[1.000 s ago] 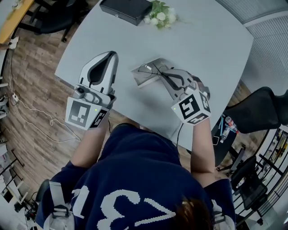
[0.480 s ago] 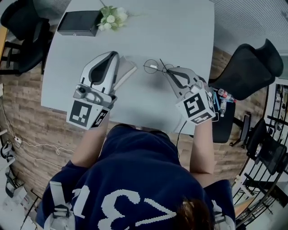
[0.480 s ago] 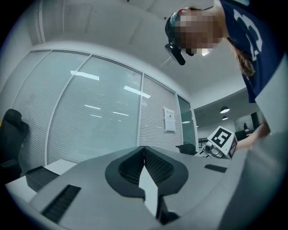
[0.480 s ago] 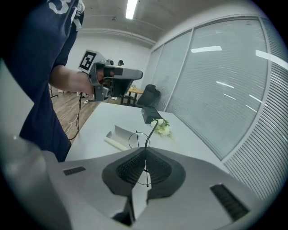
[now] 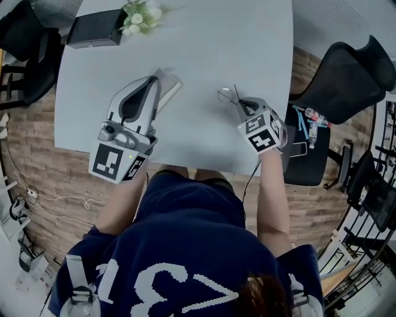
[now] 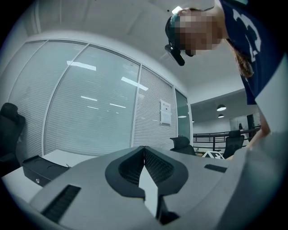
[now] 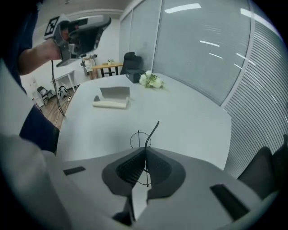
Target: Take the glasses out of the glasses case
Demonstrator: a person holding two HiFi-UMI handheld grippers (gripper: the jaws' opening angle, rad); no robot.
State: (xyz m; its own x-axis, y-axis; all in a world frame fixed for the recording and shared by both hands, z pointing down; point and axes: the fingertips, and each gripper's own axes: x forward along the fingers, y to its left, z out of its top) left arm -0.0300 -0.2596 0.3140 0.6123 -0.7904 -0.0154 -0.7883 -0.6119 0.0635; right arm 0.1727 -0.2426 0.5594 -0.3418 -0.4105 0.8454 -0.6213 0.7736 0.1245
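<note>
My right gripper (image 5: 240, 103) (image 7: 145, 150) is shut on thin wire-rimmed glasses (image 5: 226, 95) (image 7: 144, 137); a round lens and one temple arm stick out past its tips, over the right part of the grey table (image 5: 204, 56). The open grey glasses case (image 5: 166, 86) (image 7: 111, 98) lies on the table to the left, its lid up, apart from the glasses. My left gripper (image 5: 148, 80) (image 6: 144, 148) is shut with nothing between its jaws, raised above the case and pointing up at the room.
A black box (image 5: 96, 36) and a small bunch of white flowers (image 5: 137, 13) (image 7: 150, 81) sit at the table's far left. A black office chair (image 5: 346, 68) stands right of the table, with a stool holding small items (image 5: 307, 133) beside it.
My right gripper has carried the glasses rightward, away from the case. My left gripper stays shut near the case. The head view has turned, so the table sits differently in frame.
</note>
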